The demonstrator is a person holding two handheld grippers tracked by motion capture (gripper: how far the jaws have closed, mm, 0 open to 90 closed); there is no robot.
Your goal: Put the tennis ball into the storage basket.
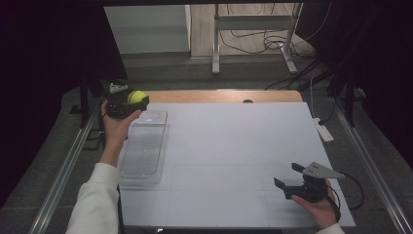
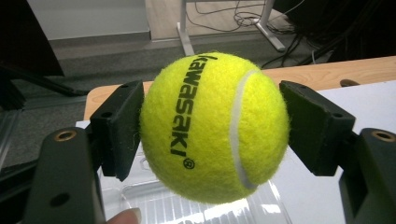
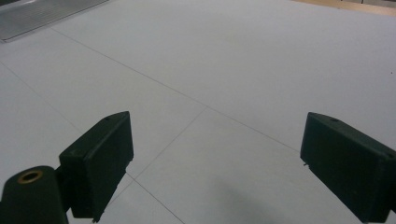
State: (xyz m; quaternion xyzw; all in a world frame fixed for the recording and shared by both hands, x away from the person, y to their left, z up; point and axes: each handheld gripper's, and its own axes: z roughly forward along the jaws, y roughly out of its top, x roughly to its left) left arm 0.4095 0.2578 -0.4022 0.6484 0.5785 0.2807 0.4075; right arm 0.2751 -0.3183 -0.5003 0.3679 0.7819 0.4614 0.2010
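Gripping the yellow tennis ball (image 1: 137,97) between both pads, the left gripper (image 1: 132,104) hangs just above the far end of the clear tray (image 1: 144,146), whose long axis runs back toward the person, while the right gripper (image 1: 289,176) rests open and empty, well apart.

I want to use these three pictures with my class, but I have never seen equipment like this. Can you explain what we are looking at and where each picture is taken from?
No machine here: a person sits at a table with a white top, holding a two-jaw tool in each hand. The high view looks down from above. The other two views come from cameras riding on the tools. The left hand-held gripper is shut on a yellow tennis ball, above the far end of a clear plastic tray. The right hand-held gripper is open and holds nothing.
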